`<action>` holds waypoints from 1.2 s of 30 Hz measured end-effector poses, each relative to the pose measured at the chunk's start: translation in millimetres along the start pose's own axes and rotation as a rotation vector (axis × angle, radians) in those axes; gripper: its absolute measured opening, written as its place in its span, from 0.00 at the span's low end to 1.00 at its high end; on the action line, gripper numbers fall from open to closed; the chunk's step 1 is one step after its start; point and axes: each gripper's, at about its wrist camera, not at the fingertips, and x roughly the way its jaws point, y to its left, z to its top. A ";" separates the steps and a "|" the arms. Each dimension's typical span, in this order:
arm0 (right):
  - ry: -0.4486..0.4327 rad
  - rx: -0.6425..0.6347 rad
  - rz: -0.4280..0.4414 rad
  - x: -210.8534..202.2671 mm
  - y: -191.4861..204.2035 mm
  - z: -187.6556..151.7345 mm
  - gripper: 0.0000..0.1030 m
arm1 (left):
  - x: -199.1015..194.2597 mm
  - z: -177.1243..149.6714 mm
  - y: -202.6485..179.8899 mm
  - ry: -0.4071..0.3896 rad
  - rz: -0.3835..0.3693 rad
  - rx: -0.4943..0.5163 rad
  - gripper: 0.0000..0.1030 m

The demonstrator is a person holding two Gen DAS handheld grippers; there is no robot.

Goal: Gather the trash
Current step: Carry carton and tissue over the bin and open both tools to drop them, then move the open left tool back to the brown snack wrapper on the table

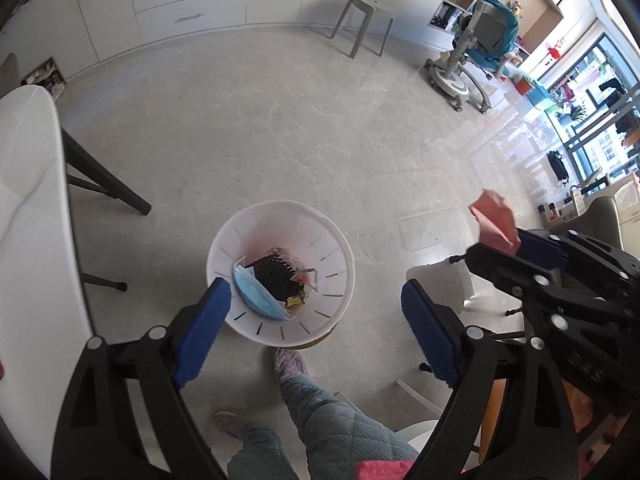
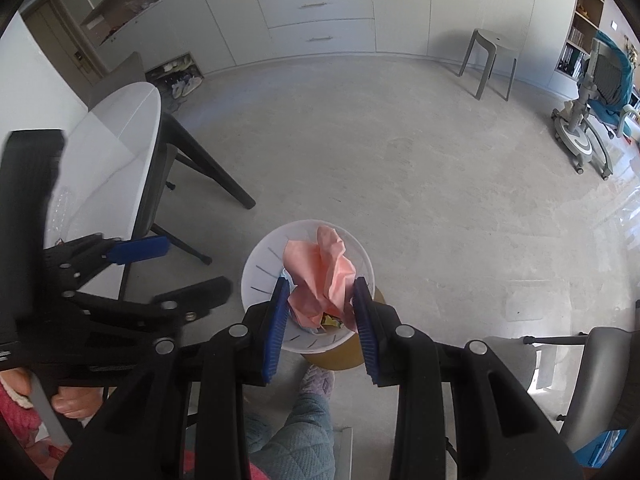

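your left tongs (image 1: 316, 328) gape empty over the bin (image 1: 280, 280); your right tongs (image 2: 322, 320) grip pink paper (image 2: 320, 276).

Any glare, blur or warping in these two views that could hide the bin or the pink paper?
Left wrist view: window glare washes the floor at right; white bin sharp. Right wrist view: even light, pink paper crisp between the right gripper pads, left gripper motion-blurred. Fisheye bends both edges.

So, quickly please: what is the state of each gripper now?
Left gripper: open, holding nothing, above the bin.
Right gripper: closed on the pink paper.
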 end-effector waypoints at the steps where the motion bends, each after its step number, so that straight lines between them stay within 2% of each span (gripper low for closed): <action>1: 0.001 -0.005 0.009 4.0 3.2 0.0 0.33 | -7.2 -3.0 2.7 -0.006 0.016 -0.004 0.83; 3: 0.002 -0.020 0.016 14.6 10.5 0.0 0.33 | -26.3 -15.5 14.0 -0.018 0.064 -0.020 0.87; 6: 0.016 -0.036 0.047 39.1 23.4 -1.9 0.34 | -48.5 -34.4 32.9 -0.018 0.108 -0.052 0.88; 11: 0.069 -0.077 0.052 88.1 44.0 -6.2 0.36 | -88.4 -74.9 73.2 -0.039 0.175 -0.168 0.90; 12: 0.084 -0.083 0.046 99.8 48.1 -7.2 0.46 | -96.8 -84.6 82.9 -0.046 0.185 -0.199 0.90; 13: 0.093 -0.082 0.031 107.4 50.4 -7.4 0.64 | -103.1 -92.3 90.7 -0.052 0.194 -0.221 0.91; 15: 0.091 -0.077 -0.019 118.7 55.5 -5.4 0.81 | -115.9 -108.5 107.6 -0.067 0.226 -0.266 0.91; 17: 0.103 -0.077 -0.035 123.4 62.2 -2.2 0.81 | -126.5 -123.6 128.5 -0.081 0.250 -0.320 0.91; 20: 0.080 -0.071 -0.027 112.9 77.0 3.8 0.83 | -140.3 -138.2 158.2 -0.099 0.262 -0.405 0.91; 22: 0.043 -0.088 -0.032 99.2 91.5 8.2 0.92 | -146.0 -146.6 175.6 -0.106 0.269 -0.447 0.91; 27: -0.015 -0.104 -0.034 63.3 124.2 16.8 0.93 | -168.1 -165.4 219.3 -0.154 0.314 -0.529 0.91; 29: -0.042 -0.098 -0.011 47.8 137.9 20.3 0.97 | -172.9 -171.3 235.1 -0.170 0.328 -0.568 0.91; 36: -0.097 -0.138 0.098 6.3 207.8 44.2 0.98 | -178.9 -184.1 310.5 -0.192 0.350 -0.758 0.91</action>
